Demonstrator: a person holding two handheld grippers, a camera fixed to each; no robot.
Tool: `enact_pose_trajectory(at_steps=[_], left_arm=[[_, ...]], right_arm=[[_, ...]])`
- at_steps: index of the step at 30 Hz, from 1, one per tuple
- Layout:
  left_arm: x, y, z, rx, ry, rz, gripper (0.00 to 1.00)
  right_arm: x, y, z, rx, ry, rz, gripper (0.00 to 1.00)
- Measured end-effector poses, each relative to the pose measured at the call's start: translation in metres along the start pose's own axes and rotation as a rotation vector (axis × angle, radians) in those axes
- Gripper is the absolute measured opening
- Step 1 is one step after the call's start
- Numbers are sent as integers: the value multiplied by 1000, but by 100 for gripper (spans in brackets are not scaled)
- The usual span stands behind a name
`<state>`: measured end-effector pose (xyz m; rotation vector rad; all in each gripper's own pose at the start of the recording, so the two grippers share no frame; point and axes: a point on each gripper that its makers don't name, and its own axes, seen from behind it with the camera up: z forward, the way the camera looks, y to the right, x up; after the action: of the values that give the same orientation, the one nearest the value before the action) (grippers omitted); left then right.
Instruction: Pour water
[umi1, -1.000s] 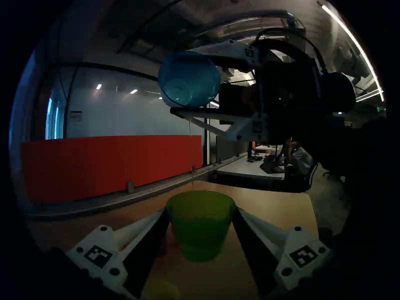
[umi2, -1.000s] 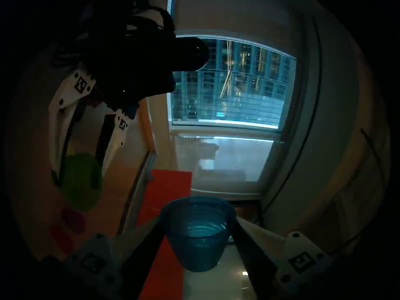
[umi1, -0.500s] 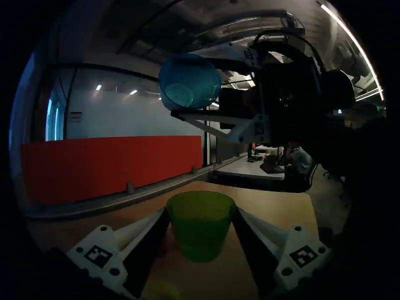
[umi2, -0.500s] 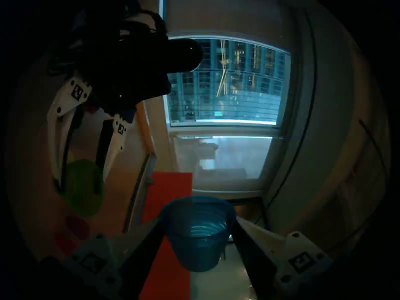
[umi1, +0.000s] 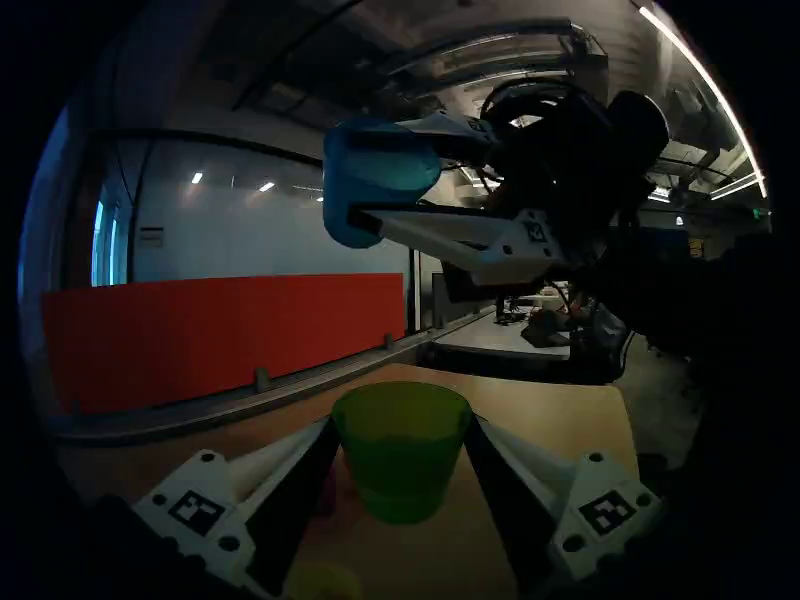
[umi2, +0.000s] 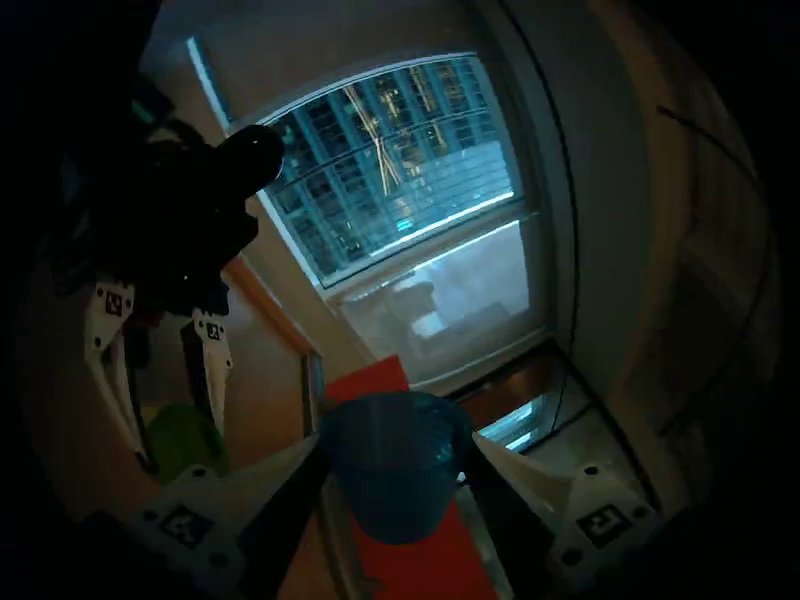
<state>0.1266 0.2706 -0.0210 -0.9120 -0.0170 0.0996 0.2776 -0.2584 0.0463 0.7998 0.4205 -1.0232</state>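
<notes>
Blue cup (umi1: 372, 186), pinched in the right gripper (umi2: 397, 452), has tipped back, so pouring seems finished. Left gripper (umi1: 402, 432) pinches the green cup (umi1: 400, 462).

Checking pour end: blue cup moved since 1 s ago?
Yes. The blue cup turned in place above the red panel's right end, mouth now away from camera.

— We find both views dim, don't we? In the left gripper view our light comes from a ceiling strip (umi1: 720, 105) and a few small spots (umi1: 197, 174).
— And in the right gripper view from the window (umi2: 400, 170), cold and bluish. The green cup (umi1: 401, 450) and blue cup (umi2: 395, 470) glow faintly, lit through.
— We see straight lines bow toward the rim, and the edges sink into shadow.
— Grainy too; we lose detail in the dark parts.
</notes>
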Motion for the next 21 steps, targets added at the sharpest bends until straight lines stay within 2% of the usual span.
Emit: enact_pose_trajectory(at_steps=[4, 15, 21], left_arm=[[0, 1, 0, 0, 0, 1, 87], [0, -1, 1, 5, -1, 3, 87], [0, -1, 1, 7, -1, 4, 87]], right_arm=[[1, -11, -2, 28, 1, 155, 90], [10, -26, -6, 75, 21, 648, 89], [24, -32, -8, 112, 48, 869, 89]])
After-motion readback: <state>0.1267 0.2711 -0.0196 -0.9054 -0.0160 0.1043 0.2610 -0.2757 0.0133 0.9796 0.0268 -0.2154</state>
